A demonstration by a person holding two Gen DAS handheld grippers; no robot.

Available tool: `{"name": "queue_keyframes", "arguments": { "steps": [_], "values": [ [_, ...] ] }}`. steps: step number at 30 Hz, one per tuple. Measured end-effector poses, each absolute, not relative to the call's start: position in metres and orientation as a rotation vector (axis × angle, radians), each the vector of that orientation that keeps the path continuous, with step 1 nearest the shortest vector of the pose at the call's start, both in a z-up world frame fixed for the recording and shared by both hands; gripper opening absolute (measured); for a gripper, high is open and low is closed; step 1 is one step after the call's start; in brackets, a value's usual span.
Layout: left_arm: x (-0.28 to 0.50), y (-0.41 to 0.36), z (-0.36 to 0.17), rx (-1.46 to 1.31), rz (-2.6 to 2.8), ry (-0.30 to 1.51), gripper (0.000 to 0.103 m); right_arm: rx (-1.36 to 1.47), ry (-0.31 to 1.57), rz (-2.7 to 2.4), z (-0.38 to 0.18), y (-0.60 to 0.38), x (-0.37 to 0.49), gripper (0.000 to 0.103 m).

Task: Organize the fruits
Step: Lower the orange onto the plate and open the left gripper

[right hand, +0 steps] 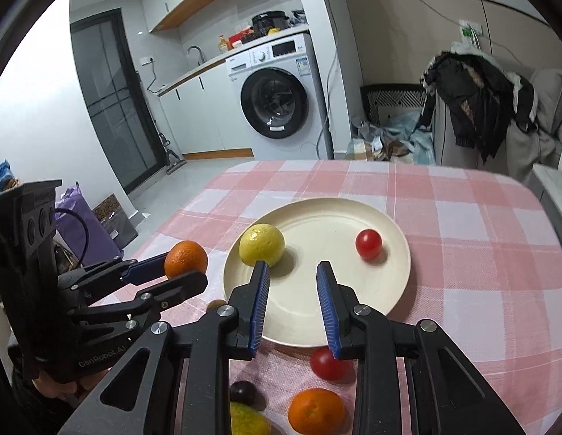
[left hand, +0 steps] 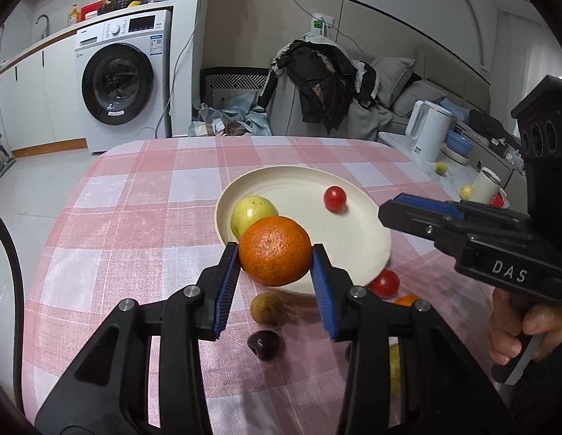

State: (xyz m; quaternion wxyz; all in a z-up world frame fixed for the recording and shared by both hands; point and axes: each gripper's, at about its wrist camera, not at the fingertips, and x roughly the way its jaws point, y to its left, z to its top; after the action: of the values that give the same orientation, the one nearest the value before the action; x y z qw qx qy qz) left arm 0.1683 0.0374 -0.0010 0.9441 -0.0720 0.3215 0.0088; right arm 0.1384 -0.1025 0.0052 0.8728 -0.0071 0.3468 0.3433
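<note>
Left wrist view: the left gripper (left hand: 275, 253) is clamped on an orange (left hand: 275, 251), its blue pads pressed against both sides of the fruit. The held orange hangs just above the near rim of a cream plate (left hand: 353, 228), clear of the checked tablecloth (left hand: 136, 224). Ahead of the fingers, on the plate, lie a yellow-green fruit (left hand: 252, 213), directly behind the orange, and a cherry tomato (left hand: 334, 198) further ahead and to the right. Below the fingers, on the cloth, sit a small brown fruit (left hand: 266, 308) and, nearer the tool, a dark plum-like fruit (left hand: 264, 343). A second cherry tomato (left hand: 385, 283) rests just off the plate's near rim, to the right of the right finger. The right gripper (left hand: 386, 214) enters from the right, held by a hand (left hand: 523, 330); its jaw state cannot be judged from this view.

Right wrist view: the right gripper (right hand: 292, 272) is released, fingers apart with nothing between them, poised over the near part of the plate (right hand: 353, 210). The yellow-green fruit (right hand: 261, 244) sits just ahead of its left fingertip; the cherry tomato (right hand: 368, 244) lies ahead to the right. Beneath the tool, off the plate, are the second tomato (right hand: 326, 364), a second orange (right hand: 316, 411) and the dark fruit (right hand: 242, 392). The left gripper (right hand: 184, 266) with its orange (right hand: 186, 258) stands to the left, beside the plate's rim.
</note>
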Motion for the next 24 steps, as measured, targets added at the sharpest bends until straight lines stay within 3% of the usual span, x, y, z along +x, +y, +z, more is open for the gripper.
{"name": "queue_keyframes", "arguments": {
  "steps": [24],
  "values": [
    [0.215, 0.048, -0.042, -0.150, 0.077, 0.734, 0.036, -0.086, 0.851, 0.657, -0.038, -0.078, 0.171, 0.029]
  ]
}}
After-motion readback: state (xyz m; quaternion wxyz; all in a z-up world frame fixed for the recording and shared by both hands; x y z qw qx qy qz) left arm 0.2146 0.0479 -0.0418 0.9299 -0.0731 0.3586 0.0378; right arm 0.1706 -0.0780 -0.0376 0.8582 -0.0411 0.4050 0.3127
